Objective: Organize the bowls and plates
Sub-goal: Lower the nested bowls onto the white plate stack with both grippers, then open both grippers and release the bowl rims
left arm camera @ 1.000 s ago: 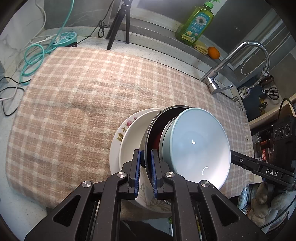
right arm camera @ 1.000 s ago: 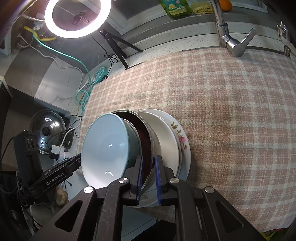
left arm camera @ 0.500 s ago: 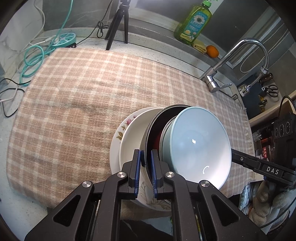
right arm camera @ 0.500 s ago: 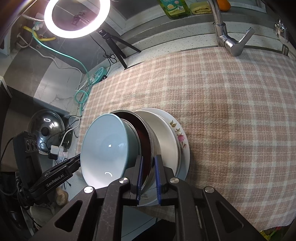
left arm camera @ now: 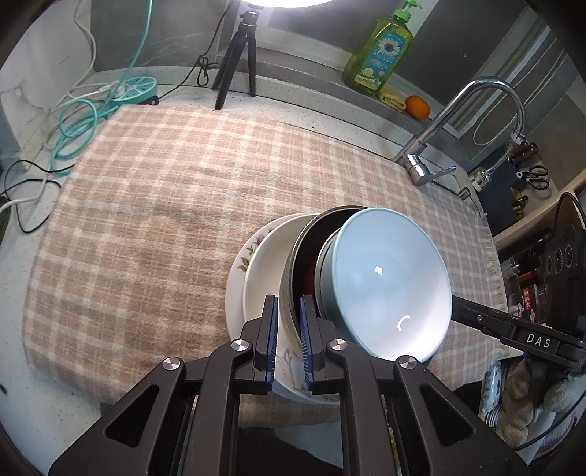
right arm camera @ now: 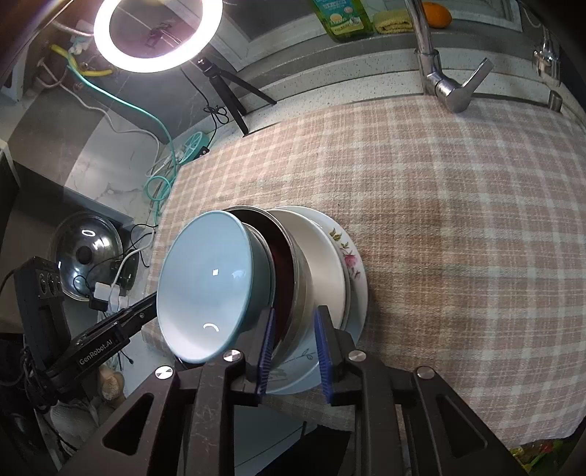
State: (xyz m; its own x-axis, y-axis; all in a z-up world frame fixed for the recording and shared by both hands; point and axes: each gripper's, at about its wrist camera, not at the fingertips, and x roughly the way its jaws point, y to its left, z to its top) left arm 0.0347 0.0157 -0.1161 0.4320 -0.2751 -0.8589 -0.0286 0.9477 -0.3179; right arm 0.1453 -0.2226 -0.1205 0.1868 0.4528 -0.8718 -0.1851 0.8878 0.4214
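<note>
A stack stands on the checked cloth near its front edge: a floral plate (left arm camera: 241, 261) (right arm camera: 348, 256) at the bottom, a white plate (left arm camera: 267, 267) (right arm camera: 322, 256), a steel bowl with a dark red inside (left arm camera: 304, 263) (right arm camera: 284, 256), and a light blue bowl (left arm camera: 392, 282) (right arm camera: 205, 285) on top. My left gripper (left arm camera: 288, 318) is shut on the steel bowl's rim. My right gripper (right arm camera: 295, 329) stands open around the same rim on the opposite side, with a gap on both sides.
The checked cloth (left arm camera: 164, 205) covers the counter. A tap (left arm camera: 432, 161) (right arm camera: 454, 88), a green soap bottle (left arm camera: 381, 51) and an orange (left arm camera: 417, 106) are at the back right. A tripod (left arm camera: 234, 66), teal cable (left arm camera: 77, 121) and a ring light (right arm camera: 154, 33) are at the back left.
My right gripper's jaws have opened off the steel bowl's rim. The left gripper keeps its hold and the stack has not moved.
</note>
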